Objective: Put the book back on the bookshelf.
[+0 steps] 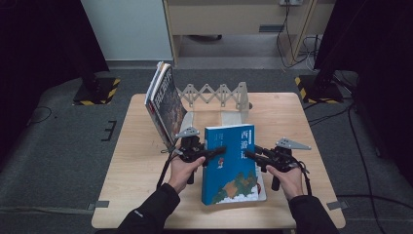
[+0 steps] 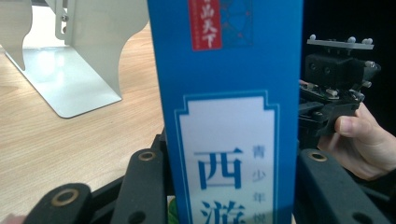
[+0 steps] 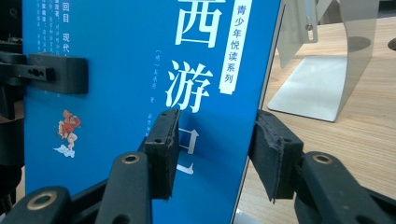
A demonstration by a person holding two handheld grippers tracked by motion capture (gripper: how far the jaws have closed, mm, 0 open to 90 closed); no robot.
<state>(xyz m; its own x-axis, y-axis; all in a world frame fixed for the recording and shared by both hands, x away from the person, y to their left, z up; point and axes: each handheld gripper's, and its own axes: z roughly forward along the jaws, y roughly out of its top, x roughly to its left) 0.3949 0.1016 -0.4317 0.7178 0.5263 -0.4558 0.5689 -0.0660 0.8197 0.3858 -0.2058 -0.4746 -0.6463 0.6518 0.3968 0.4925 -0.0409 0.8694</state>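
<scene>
Blue book (image 1: 234, 163) tilts up off the desk (image 1: 131, 161), left gripper (image 1: 220, 151) and right gripper (image 1: 248, 154) each with jaws clamped on an opposite edge.

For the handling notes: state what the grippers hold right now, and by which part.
Both hold the blue book, tilted up off the table: the left gripper clamps its spine edge, the right gripper its open page edge, about halfway along.
</scene>
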